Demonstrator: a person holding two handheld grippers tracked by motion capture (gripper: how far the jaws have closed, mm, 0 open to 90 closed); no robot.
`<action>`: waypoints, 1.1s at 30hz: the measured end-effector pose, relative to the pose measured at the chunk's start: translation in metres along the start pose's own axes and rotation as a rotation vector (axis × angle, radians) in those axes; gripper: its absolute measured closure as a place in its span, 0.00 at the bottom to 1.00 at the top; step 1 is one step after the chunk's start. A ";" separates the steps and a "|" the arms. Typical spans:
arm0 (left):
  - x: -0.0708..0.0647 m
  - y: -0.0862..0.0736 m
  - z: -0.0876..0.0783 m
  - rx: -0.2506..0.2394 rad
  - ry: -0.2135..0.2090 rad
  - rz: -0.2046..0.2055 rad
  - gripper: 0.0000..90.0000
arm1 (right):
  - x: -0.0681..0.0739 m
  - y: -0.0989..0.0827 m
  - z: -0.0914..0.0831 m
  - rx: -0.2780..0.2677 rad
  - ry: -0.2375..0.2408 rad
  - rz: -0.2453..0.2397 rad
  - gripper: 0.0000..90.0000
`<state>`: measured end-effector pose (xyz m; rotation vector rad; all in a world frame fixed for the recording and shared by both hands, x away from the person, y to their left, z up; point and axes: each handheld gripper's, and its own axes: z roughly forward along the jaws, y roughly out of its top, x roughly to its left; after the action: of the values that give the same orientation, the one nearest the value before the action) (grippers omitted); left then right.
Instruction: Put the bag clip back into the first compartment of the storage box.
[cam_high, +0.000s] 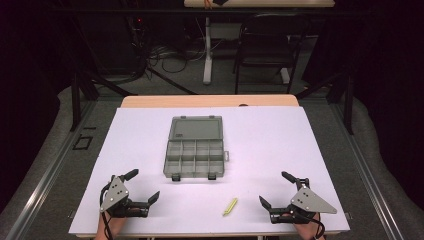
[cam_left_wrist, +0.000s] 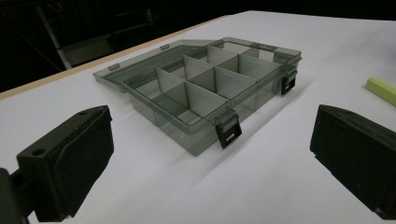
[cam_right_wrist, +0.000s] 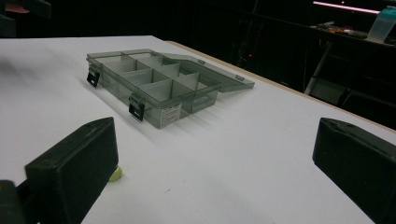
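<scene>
The left gripper (cam_high: 140, 186) and right gripper (cam_high: 272, 189) rest low at the white table's (cam_high: 280, 135) near edge, jaws wide and empty. Both angle inward toward the open, smoky-grey clear plastic compartment box (cam_high: 194, 148). A small yellow-green stick (cam_high: 230, 206) lies between them.

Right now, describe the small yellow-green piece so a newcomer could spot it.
Start at the white table top and find the open grey compartment box at its middle. Nearer the person, between the left gripper and right gripper, lies a thin yellow-green stick, the sole brightly coloured item.
</scene>
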<state>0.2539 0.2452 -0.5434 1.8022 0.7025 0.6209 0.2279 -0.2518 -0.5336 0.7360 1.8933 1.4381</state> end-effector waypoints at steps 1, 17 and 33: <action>0.000 0.000 0.000 0.000 -0.001 0.001 0.00 | 0.000 0.000 0.000 0.001 0.000 -0.002 0.00; -0.006 0.004 0.007 0.016 -0.035 0.007 0.00 | 0.000 -0.001 0.002 0.019 -0.005 -0.010 0.00; -0.021 0.012 0.028 0.030 -0.109 0.001 0.00 | 0.000 -0.001 0.002 0.020 -0.007 -0.010 0.00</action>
<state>0.2613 0.2089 -0.5429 1.8492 0.6399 0.5106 0.2297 -0.2507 -0.5352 0.7396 1.9060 1.4102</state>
